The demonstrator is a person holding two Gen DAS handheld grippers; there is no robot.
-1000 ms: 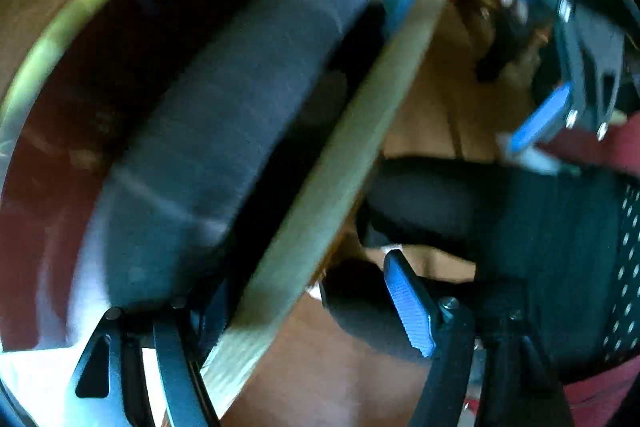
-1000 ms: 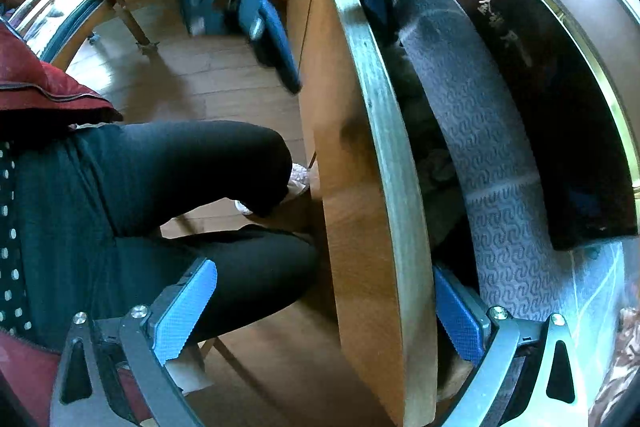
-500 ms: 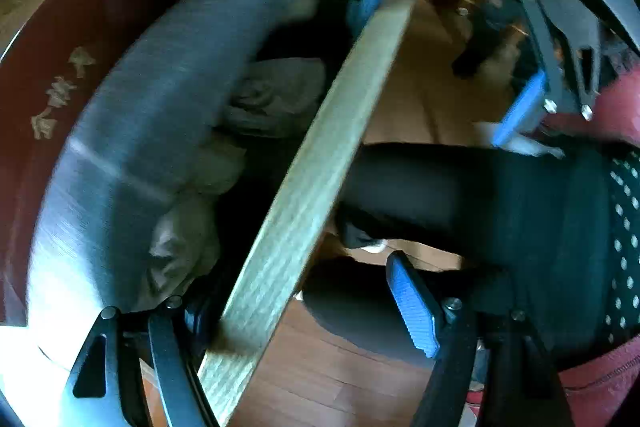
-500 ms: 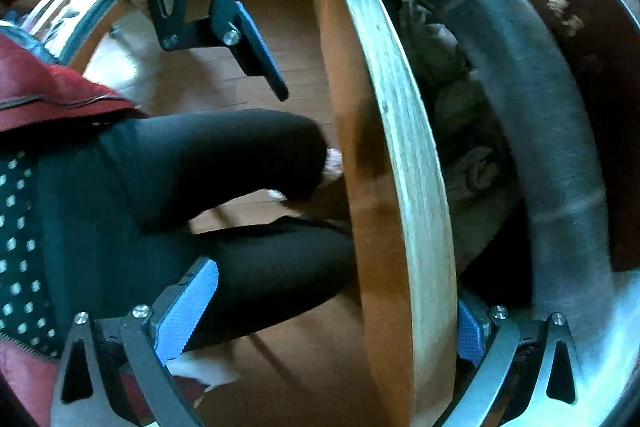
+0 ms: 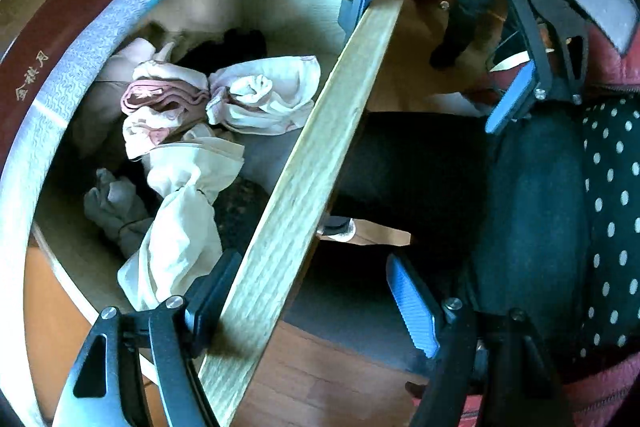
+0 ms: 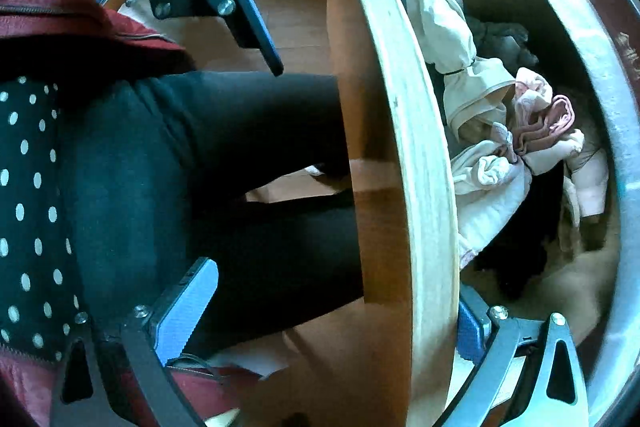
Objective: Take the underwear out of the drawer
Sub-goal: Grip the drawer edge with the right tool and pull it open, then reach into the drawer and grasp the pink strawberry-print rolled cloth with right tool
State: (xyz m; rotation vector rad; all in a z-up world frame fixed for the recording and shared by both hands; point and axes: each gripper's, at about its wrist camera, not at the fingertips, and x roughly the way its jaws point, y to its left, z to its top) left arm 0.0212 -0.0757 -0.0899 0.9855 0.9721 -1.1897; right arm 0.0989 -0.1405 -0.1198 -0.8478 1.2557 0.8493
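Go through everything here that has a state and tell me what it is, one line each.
drawer: pulled open, contents exposed.
underwear: bundled and rolled, lying inside the drawer, none taken out yet.
left gripper: open, jaws straddling the drawer's front panel.
right gripper: open, jaws straddling the same panel further along.

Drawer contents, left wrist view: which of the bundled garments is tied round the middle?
The long cream bundle nearest the drawer front, cinched by a dark band; the pink and white ones beyond are just rolled.
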